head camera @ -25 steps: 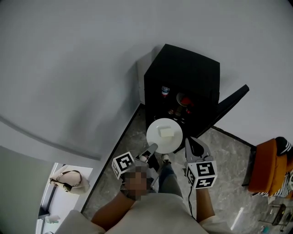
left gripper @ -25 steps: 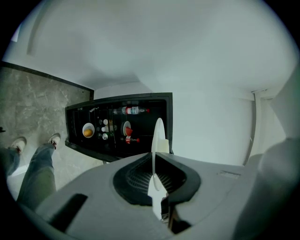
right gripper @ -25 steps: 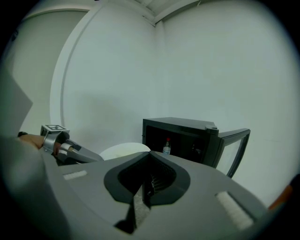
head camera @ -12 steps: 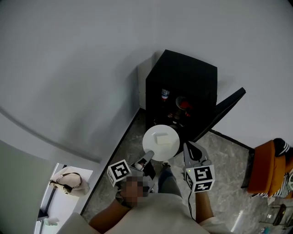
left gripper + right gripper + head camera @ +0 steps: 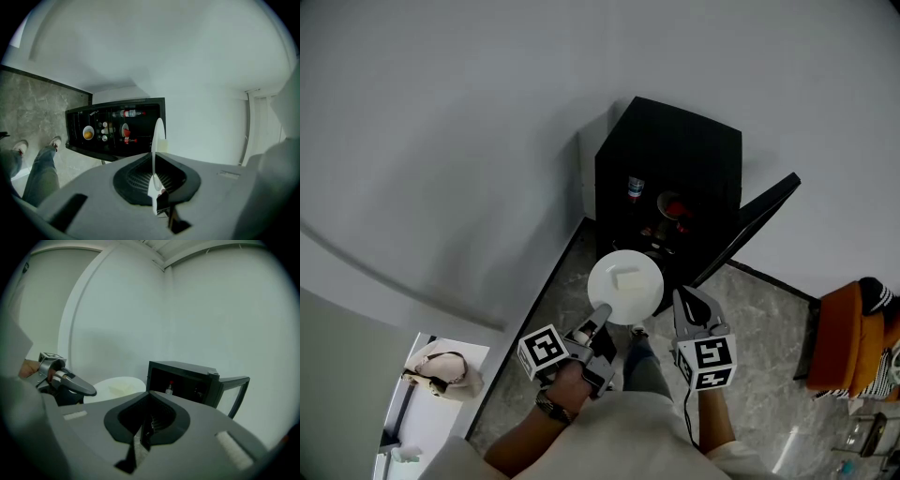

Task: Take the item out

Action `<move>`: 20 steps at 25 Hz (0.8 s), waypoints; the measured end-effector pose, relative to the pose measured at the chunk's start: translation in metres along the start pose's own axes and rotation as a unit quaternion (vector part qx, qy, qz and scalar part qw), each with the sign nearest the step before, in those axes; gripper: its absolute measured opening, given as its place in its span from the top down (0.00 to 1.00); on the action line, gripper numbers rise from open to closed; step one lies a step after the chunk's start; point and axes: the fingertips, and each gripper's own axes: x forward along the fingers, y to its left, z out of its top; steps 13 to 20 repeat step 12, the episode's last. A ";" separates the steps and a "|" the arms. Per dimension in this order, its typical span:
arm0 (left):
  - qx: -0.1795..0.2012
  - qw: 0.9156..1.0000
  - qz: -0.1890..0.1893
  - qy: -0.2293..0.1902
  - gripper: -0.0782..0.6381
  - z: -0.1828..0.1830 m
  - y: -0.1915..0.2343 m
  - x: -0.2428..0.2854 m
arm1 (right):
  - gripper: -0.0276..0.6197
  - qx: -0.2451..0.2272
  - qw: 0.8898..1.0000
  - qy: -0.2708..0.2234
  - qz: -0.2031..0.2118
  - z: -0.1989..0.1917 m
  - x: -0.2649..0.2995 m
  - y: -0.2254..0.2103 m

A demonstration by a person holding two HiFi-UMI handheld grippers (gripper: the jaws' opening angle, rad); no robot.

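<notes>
**Plate out of the cabinet, held in my left gripper**

My left gripper [image 5: 602, 317] is clenched on the near rim of a round white plate [image 5: 645, 298]. In the left gripper view I see that rim edge-on, pinched between the two pads. The plate is held out in front of the small black box-shaped cabinet [image 5: 675, 150], clear of its opening and above the grey marbled floor [image 5: 750, 319]. A pale yellowish rectangular block [image 5: 628, 279] lies on the plate, near its middle. The cabinet's dark framed door [image 5: 755, 220] stands swung open, to the right in the head view. Inside I can make out a small clear bottle with a red cap [image 5: 635, 188] and something red [image 5: 675, 206] near it; the rest is too dark to name. My right gripper [image 5: 689, 305] hangs just beside the plate on its right, jaws clenched together with nothing between them, and it does not touch the plate
</notes>
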 end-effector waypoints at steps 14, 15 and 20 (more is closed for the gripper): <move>-0.004 1.000 -0.022 -0.002 0.88 -0.006 -0.009 0.004 | 0.95 0.000 1.000 -0.003 -0.001 -0.001 -0.003 -0.003; -0.004 1.000 -0.022 -0.002 0.88 -0.006 -0.009 0.004 | 0.95 0.000 1.000 -0.003 -0.001 -0.001 -0.003 -0.003; -0.004 1.000 -0.022 -0.002 0.88 -0.006 -0.009 0.004 | 0.95 0.000 1.000 -0.003 -0.001 -0.001 -0.003 -0.003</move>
